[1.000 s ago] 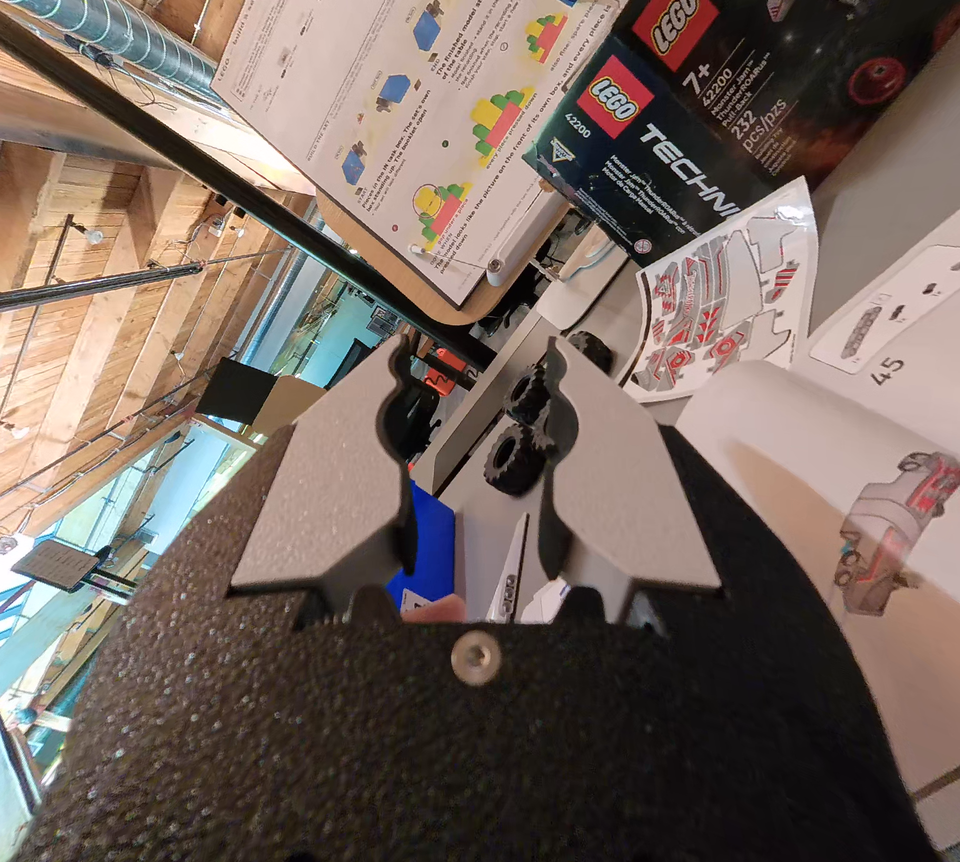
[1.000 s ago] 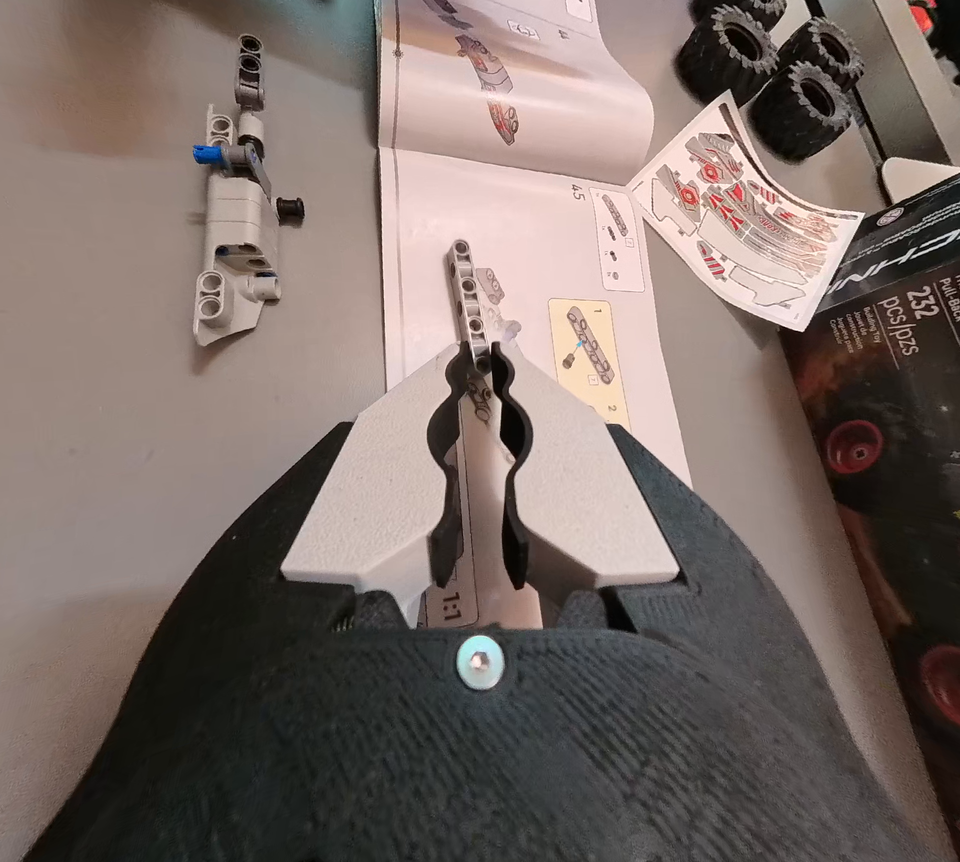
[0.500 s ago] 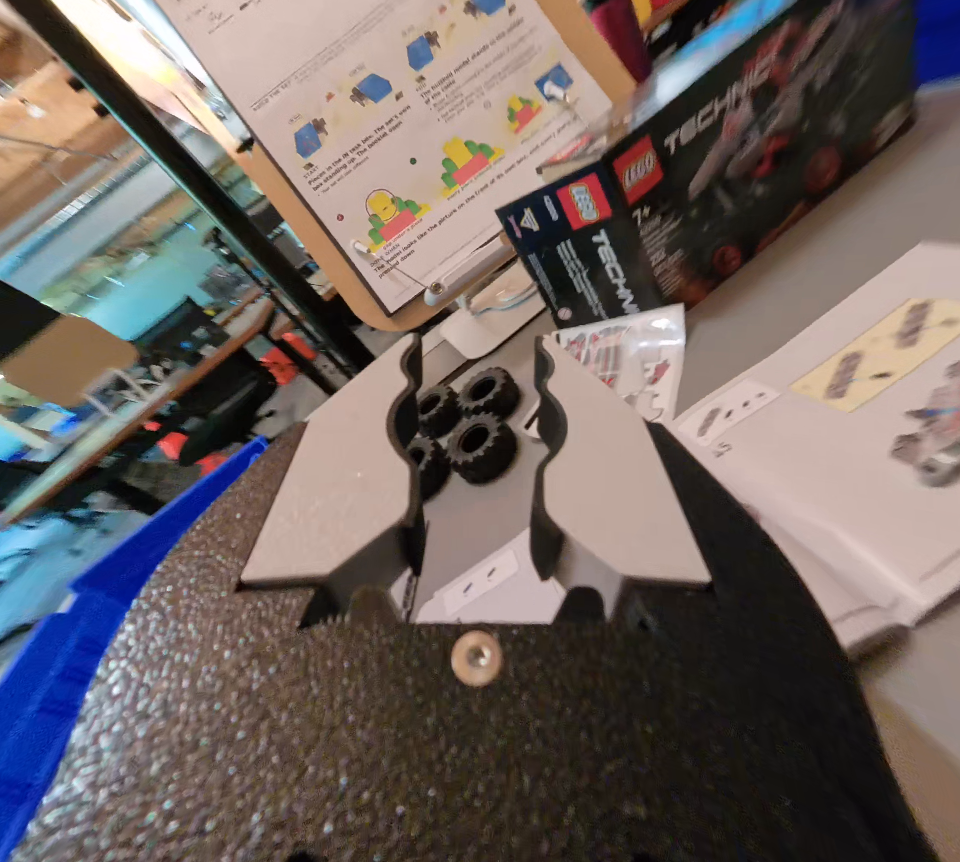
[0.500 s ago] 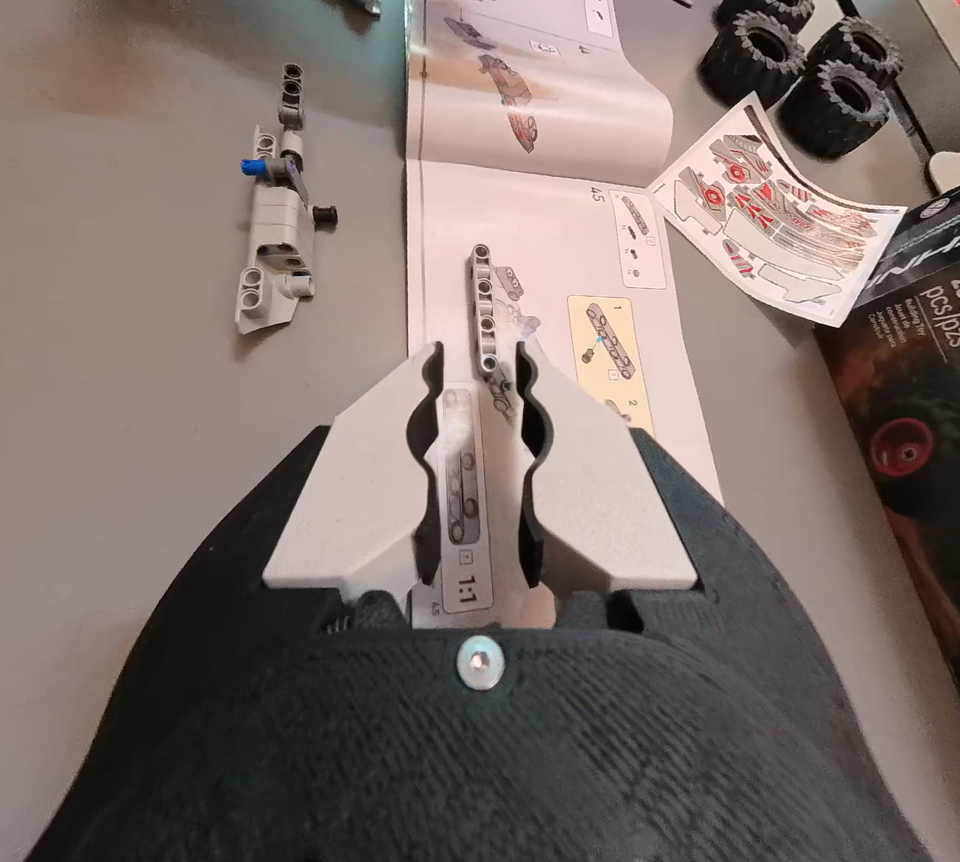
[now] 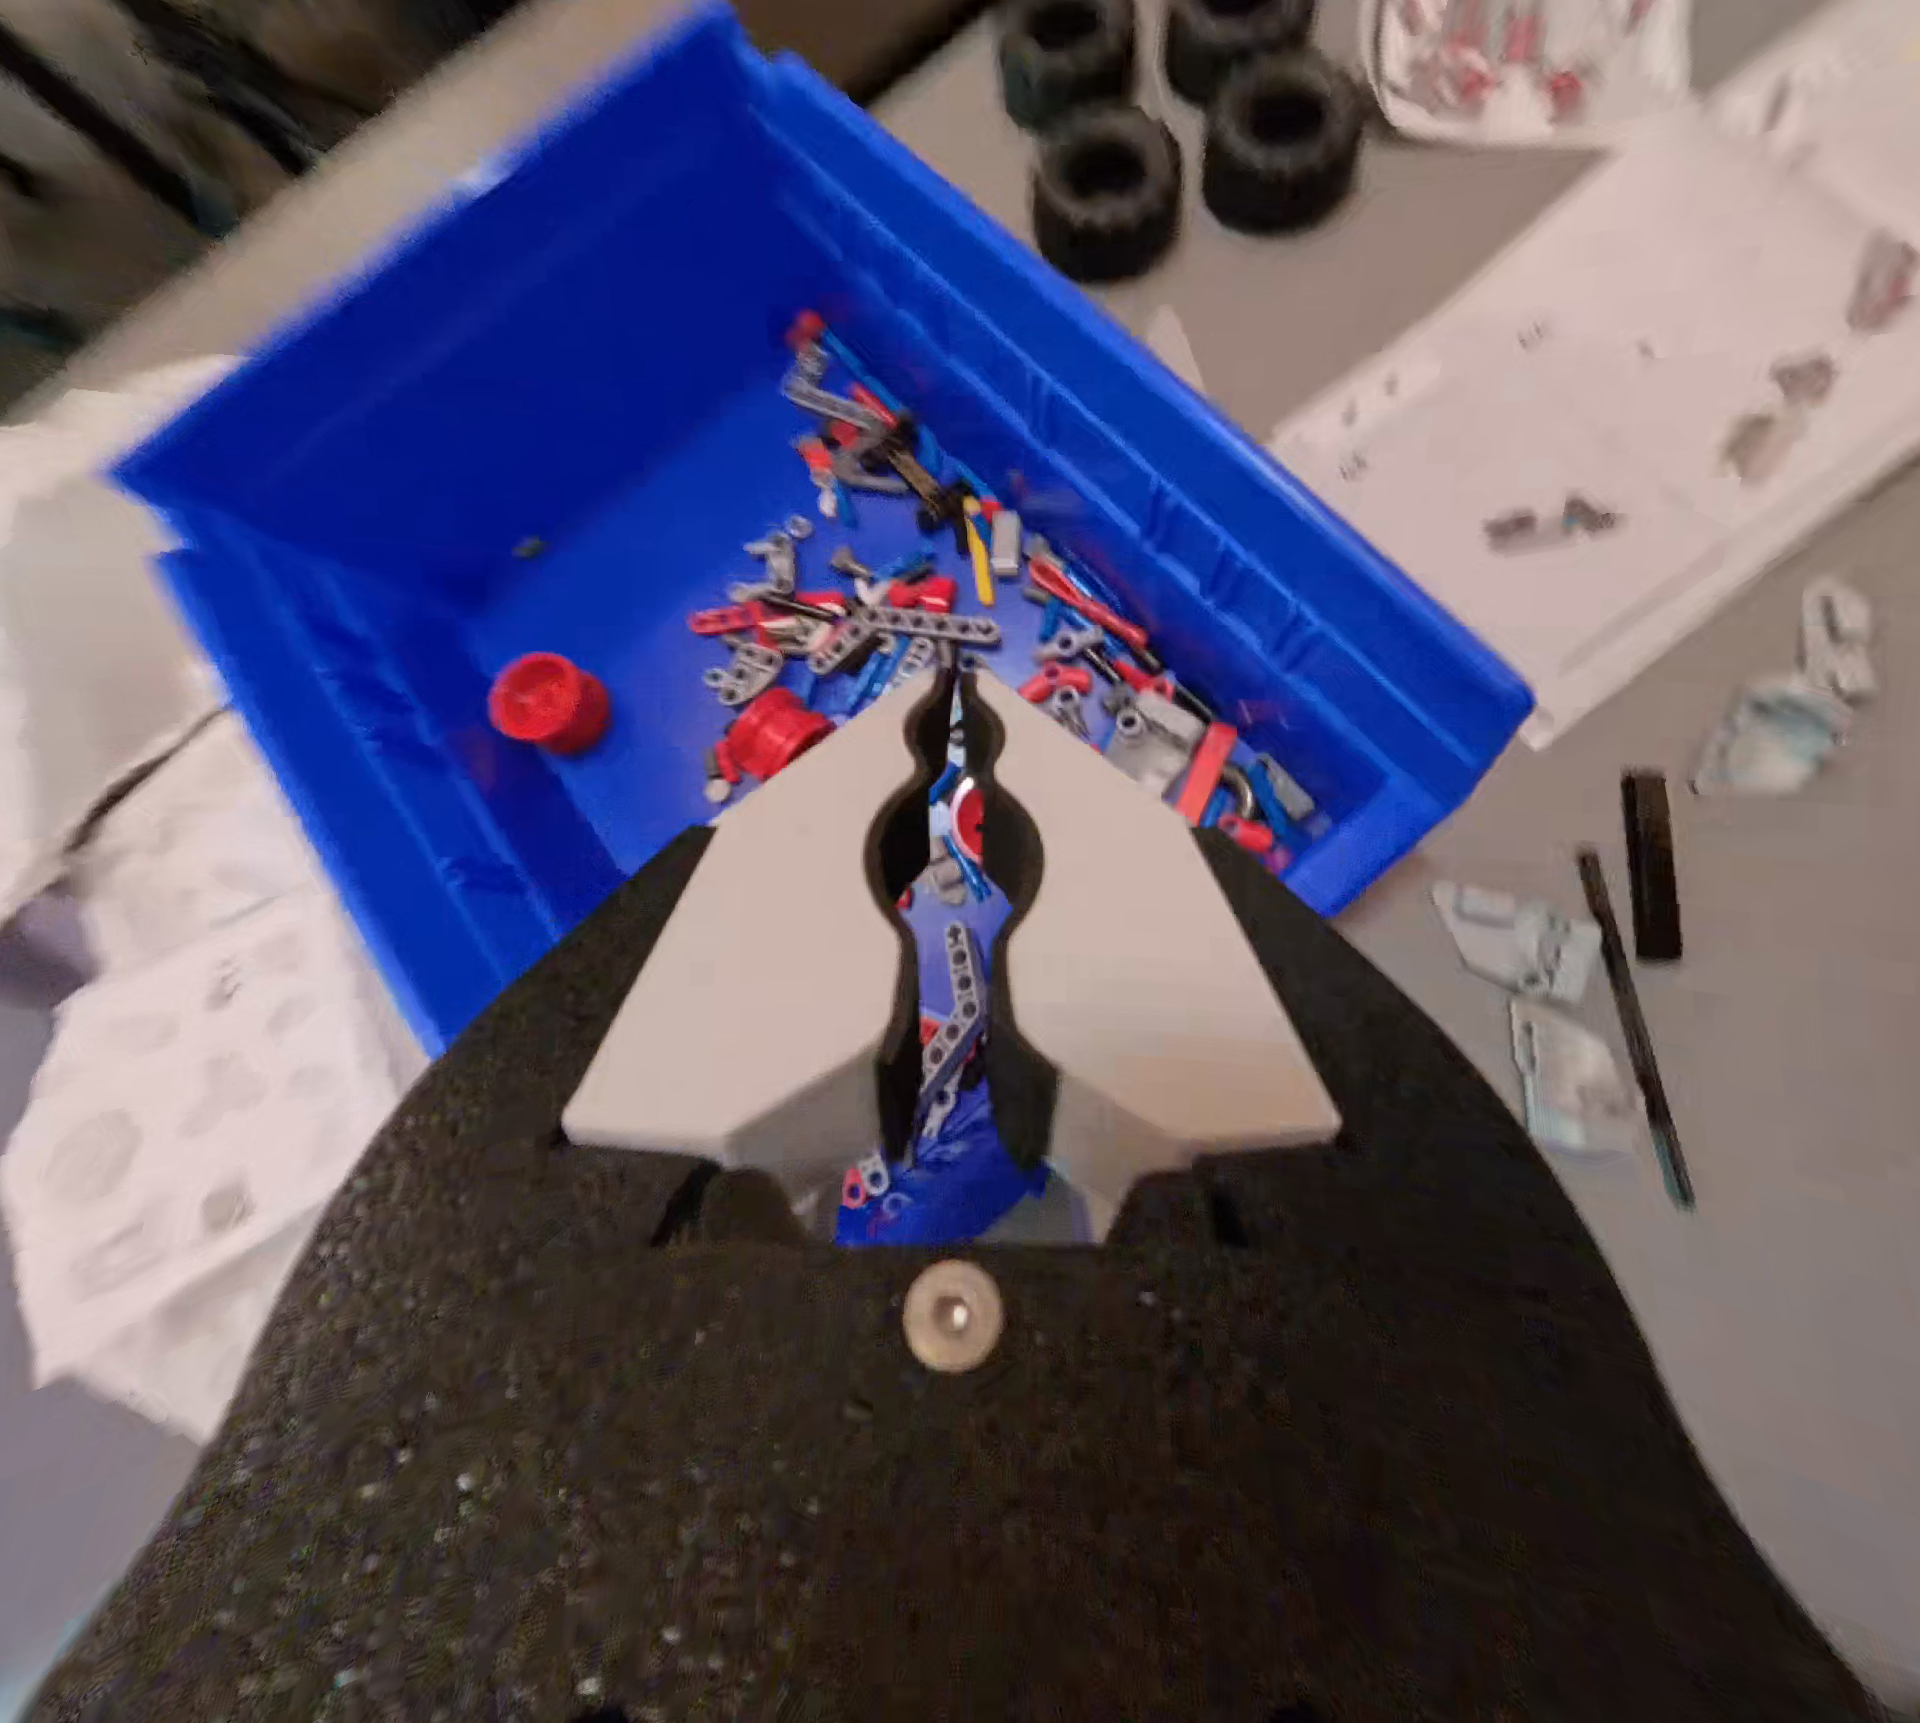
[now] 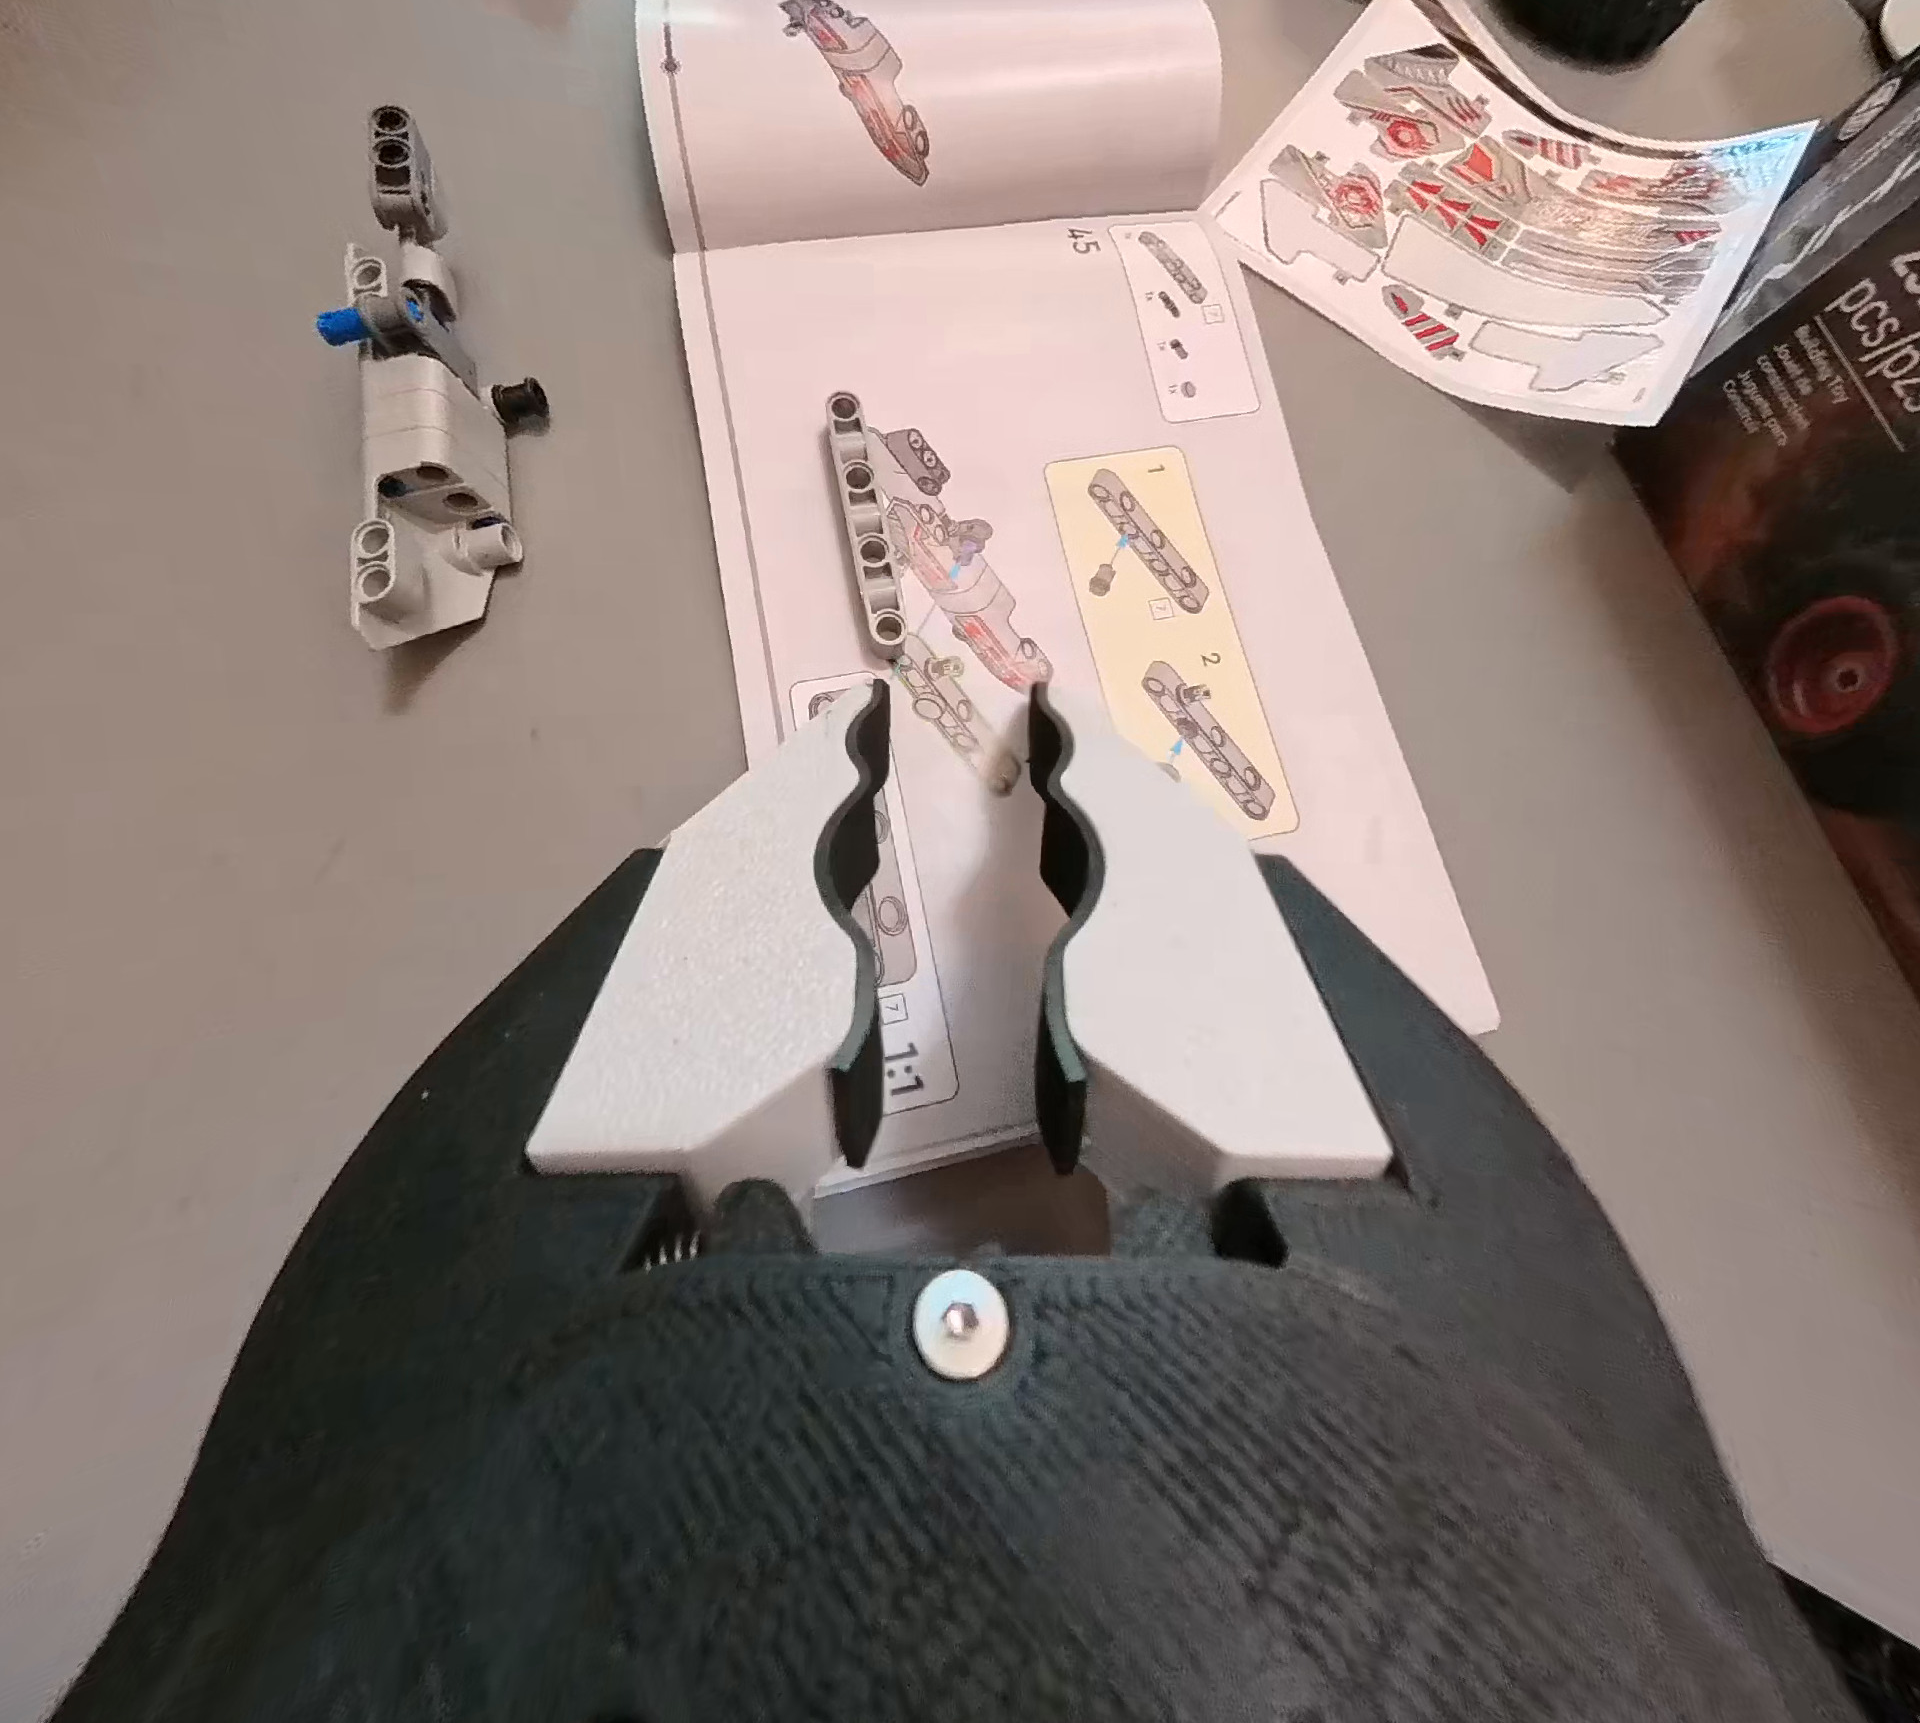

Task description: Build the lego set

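Left tongs (image 5: 954, 686): grey wedge fingers with black wavy pads, tips nearly touching, nothing seen pinched; poised above a blue plastic bin (image 5: 1226, 530) at frame centre. The view is motion-blurred. The bin holds loose lego parts (image 5: 894, 624), small red, grey and blue pieces, hard to tell apart, and a red wheel hub (image 5: 549, 703) lying apart at left. Four black knobbly tyres (image 5: 1184, 115) stand upper right.

Right tongs (image 6: 956, 707): fingers spread apart, empty, above the open instruction booklet (image 6: 987, 343) on the grey matte table (image 6: 208, 842). A grey holed beam (image 6: 862, 520) lies on the page just beyond the tips. A grey sub-assembly (image 6: 416, 447) with a blue pin lies at left. A curled sticker sheet (image 6: 1496, 239) sits upper right; the dark printed box (image 6: 1808, 551) is cut off at the right edge.
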Motion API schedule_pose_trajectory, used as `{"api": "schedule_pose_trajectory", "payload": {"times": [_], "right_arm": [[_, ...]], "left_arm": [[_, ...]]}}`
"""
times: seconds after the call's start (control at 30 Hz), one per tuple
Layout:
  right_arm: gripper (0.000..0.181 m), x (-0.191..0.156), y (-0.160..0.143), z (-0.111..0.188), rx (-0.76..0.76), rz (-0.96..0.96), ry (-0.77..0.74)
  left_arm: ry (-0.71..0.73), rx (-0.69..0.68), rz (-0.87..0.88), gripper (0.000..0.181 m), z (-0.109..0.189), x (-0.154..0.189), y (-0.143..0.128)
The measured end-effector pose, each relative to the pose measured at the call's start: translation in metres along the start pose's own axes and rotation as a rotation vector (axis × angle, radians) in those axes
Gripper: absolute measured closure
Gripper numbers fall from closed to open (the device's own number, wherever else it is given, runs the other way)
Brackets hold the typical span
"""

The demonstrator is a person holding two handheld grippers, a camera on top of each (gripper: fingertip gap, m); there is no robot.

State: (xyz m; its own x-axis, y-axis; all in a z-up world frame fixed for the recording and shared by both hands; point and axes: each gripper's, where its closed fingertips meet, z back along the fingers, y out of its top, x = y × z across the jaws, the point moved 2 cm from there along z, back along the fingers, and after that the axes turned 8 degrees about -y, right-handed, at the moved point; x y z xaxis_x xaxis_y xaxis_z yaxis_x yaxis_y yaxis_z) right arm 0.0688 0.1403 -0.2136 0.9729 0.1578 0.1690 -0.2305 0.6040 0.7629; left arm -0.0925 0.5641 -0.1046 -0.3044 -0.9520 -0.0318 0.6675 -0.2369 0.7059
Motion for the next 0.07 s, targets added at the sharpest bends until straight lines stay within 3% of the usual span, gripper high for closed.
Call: {"api": "schedule_pose_trajectory", "payload": {"times": [0.03,0.07], "right_arm": [[0.156,0.000,0.000,0.000,0.000,-0.002,0.001],[0.155,0.001,0.000,0.000,-0.001,-0.004,-0.003]], "left_arm": [[-0.072,-0.036,-0.007,0.181,-0.009,-0.003,-0.002],[-0.130,-0.065,-0.003,0.179,-0.019,-0.006,-0.003]]}}
